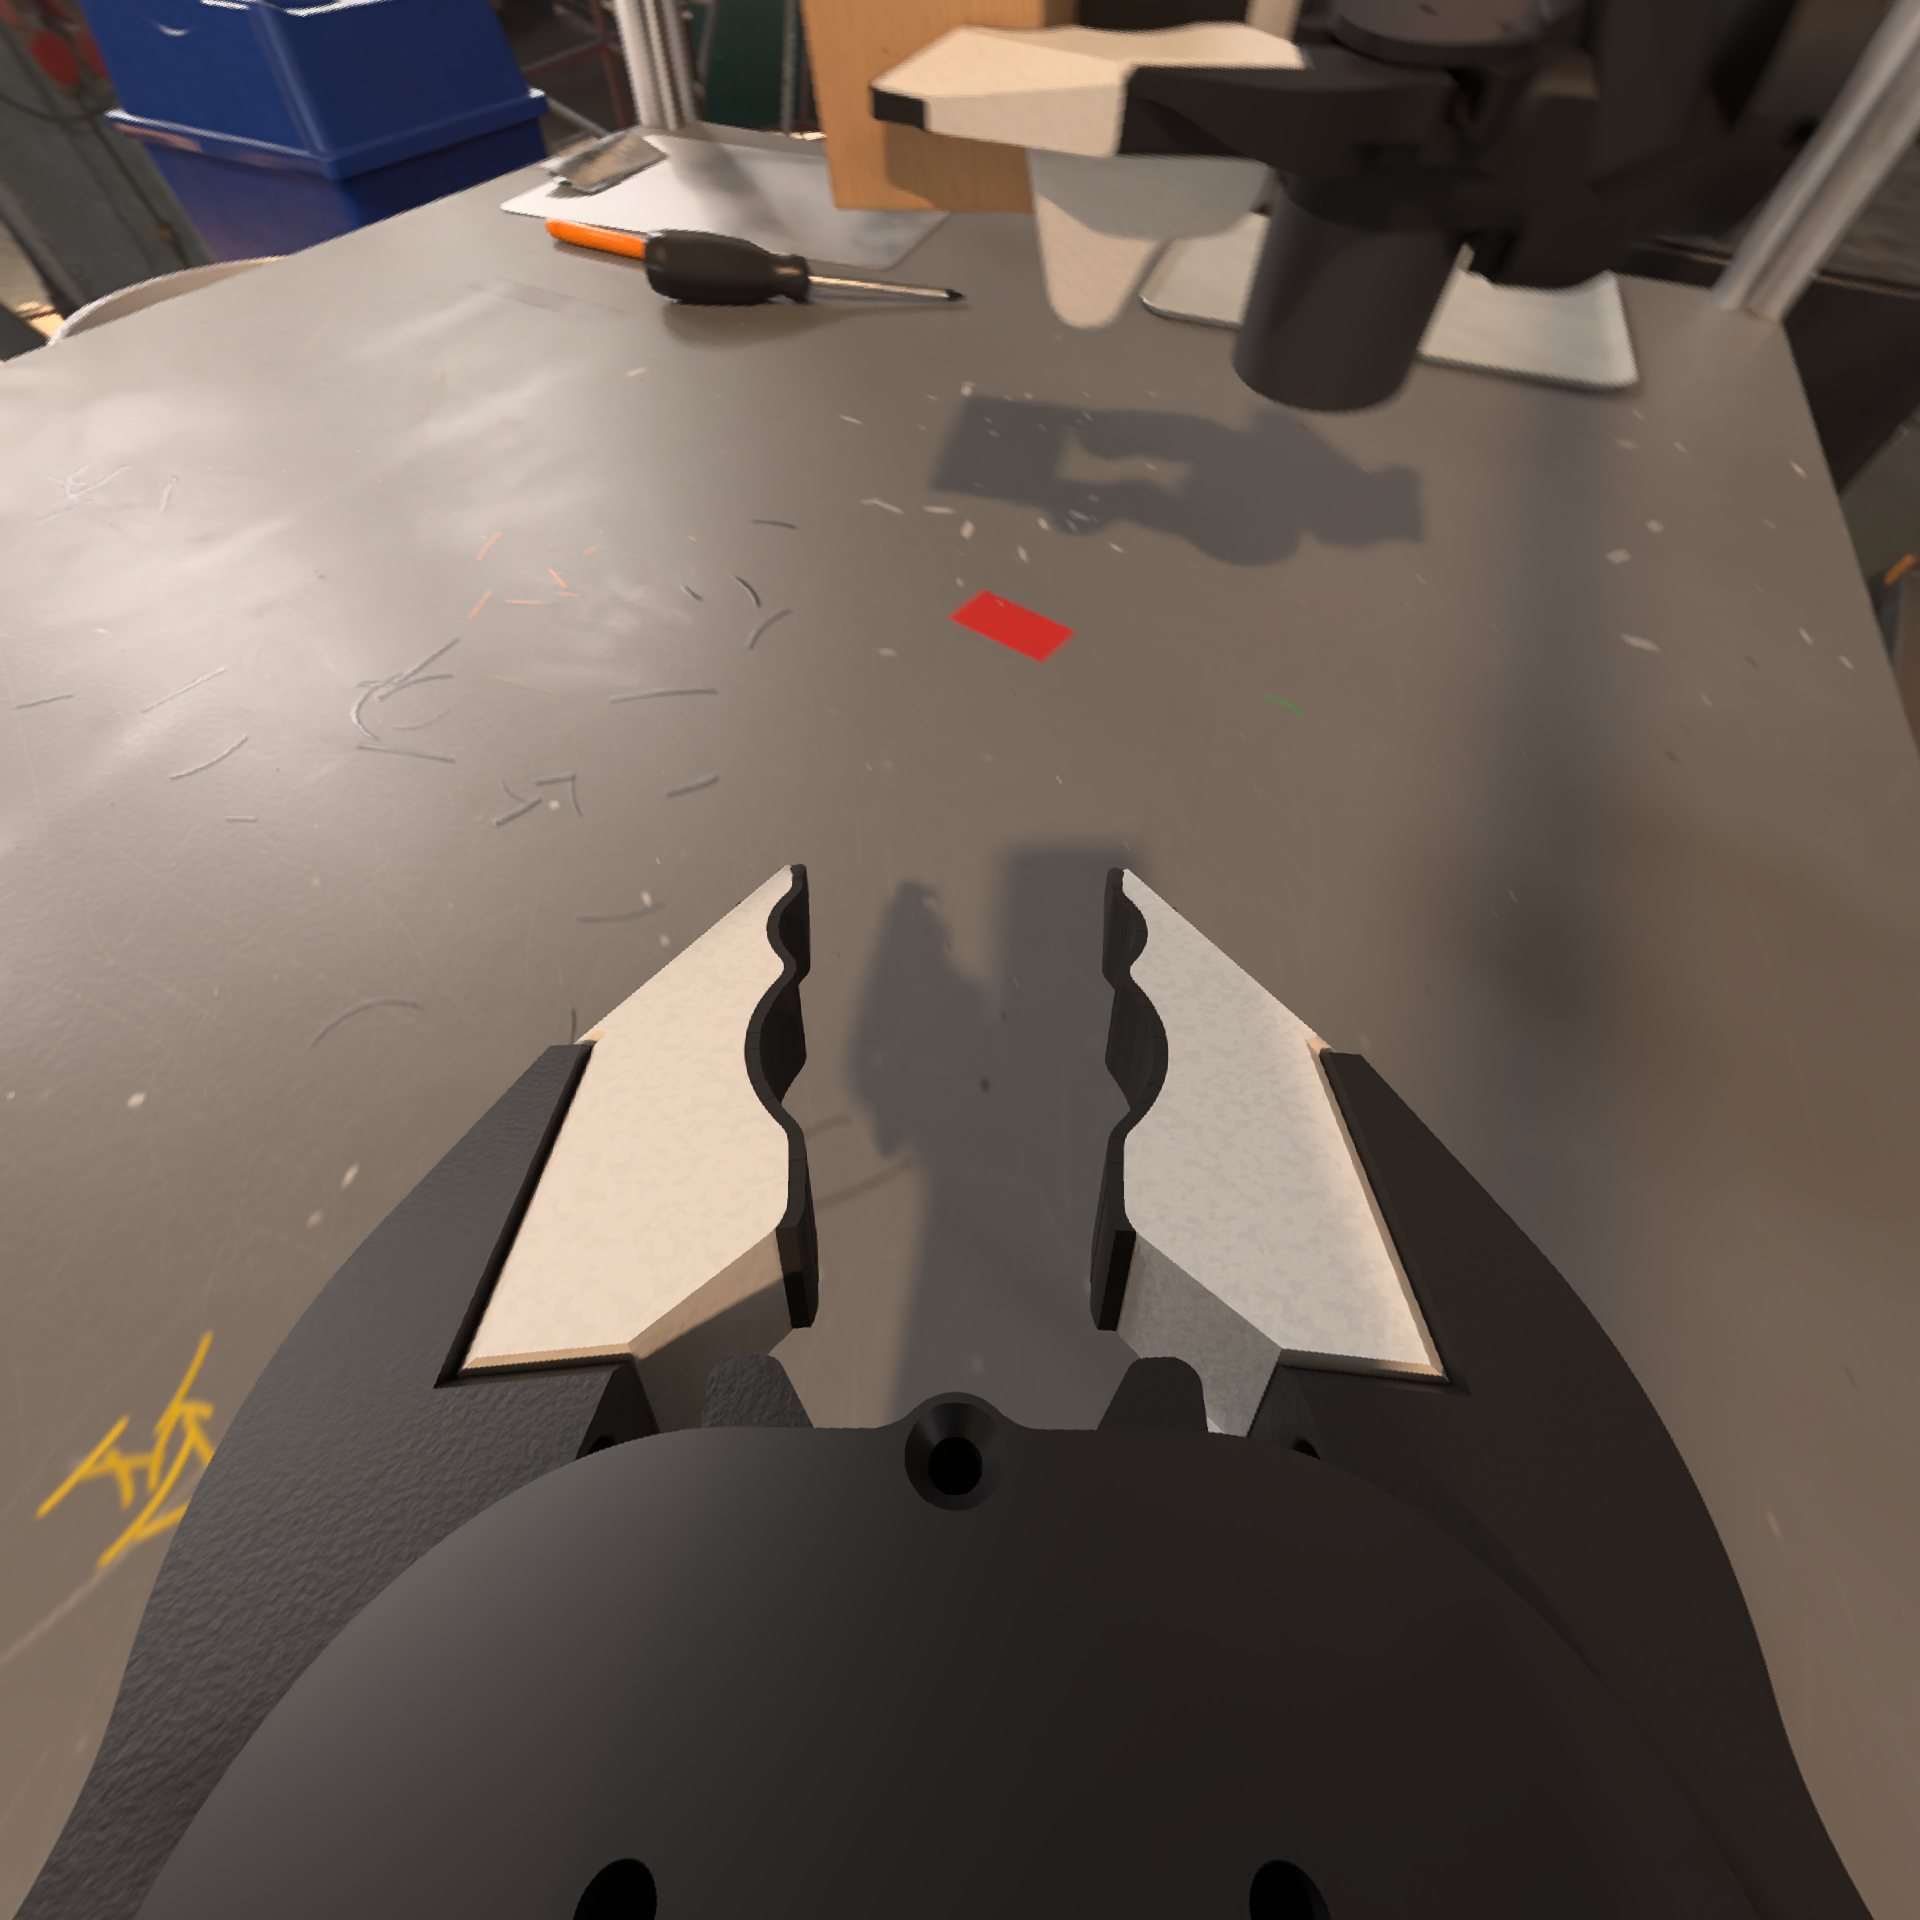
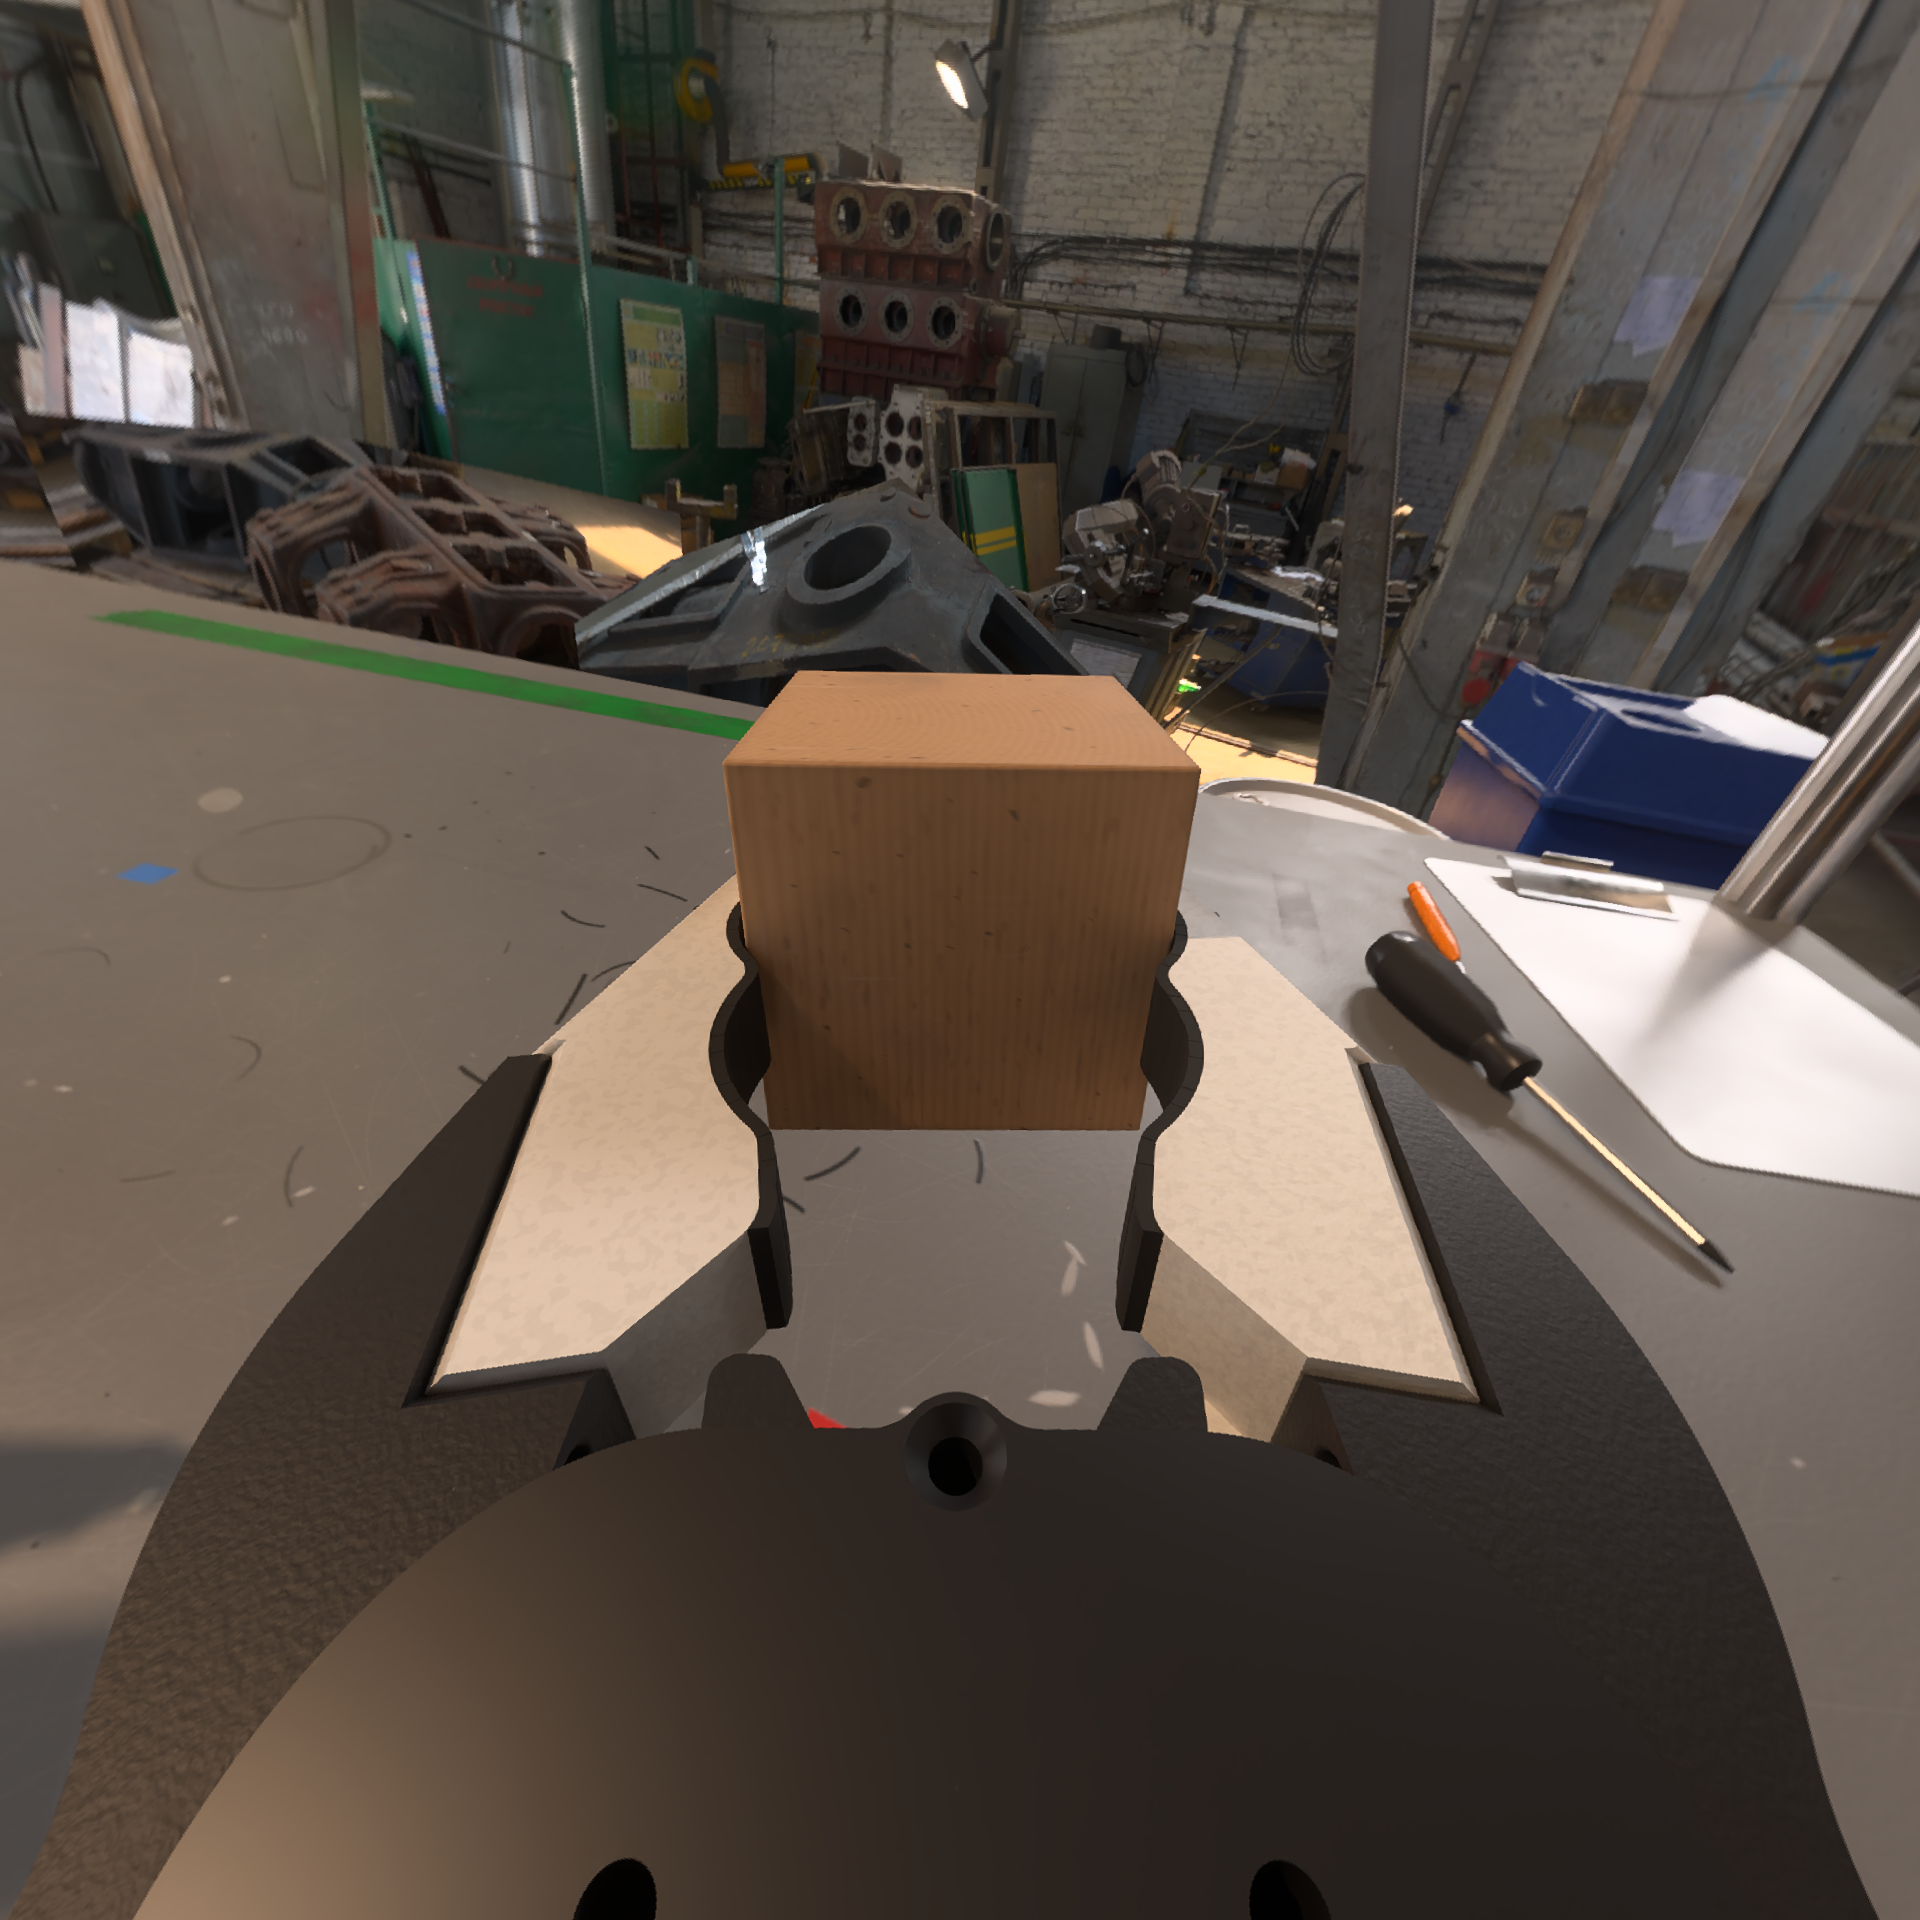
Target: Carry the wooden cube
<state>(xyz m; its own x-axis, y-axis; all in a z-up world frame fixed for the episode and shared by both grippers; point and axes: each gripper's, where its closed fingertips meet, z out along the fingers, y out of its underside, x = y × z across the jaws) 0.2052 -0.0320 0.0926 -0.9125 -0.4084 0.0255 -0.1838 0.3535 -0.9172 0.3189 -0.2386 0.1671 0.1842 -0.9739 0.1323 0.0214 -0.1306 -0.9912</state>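
Your right gripper (image 2: 956, 997) holds the wooden cube (image 2: 961, 914), its two fingers pressed against the cube's opposite side faces, with the block sitting out near the fingertips. The cube is a plain block of light brown wood with sharp, square edges. The face toward you carries fine vertical grain lines and a scatter of small dark specks, while the top face is paler, with faint curved grain. Its bottom edge hangs clear of the grey table (image 2: 312, 987), whose scuffed surface shows beneath it between the fingers.

From the left wrist view, you see the same cube (image 1: 914, 156) far ahead and held up off the table, partly covered by the right gripper (image 1: 997, 197); the shadow of the two falls on the tabletop (image 1: 312, 582) below. Your left gripper (image 1: 956, 883) has its fingers parted with a moderate gap and nothing between them, hovering low above the table and well apart from the cube.

Taking the cube as your landmark: in the right wrist view, the black-handled screwdriver (image 2: 1455, 1008) lies on the table to its right, with an orange pen (image 2: 1434, 920) just beside the handle and a white clipboard (image 2: 1662, 1018) beyond them. A green tape strip (image 2: 416, 665) runs across the table to the cube's left. A red patch (image 1: 1010, 624) lies flat on the tabletop between the cube and your left gripper.
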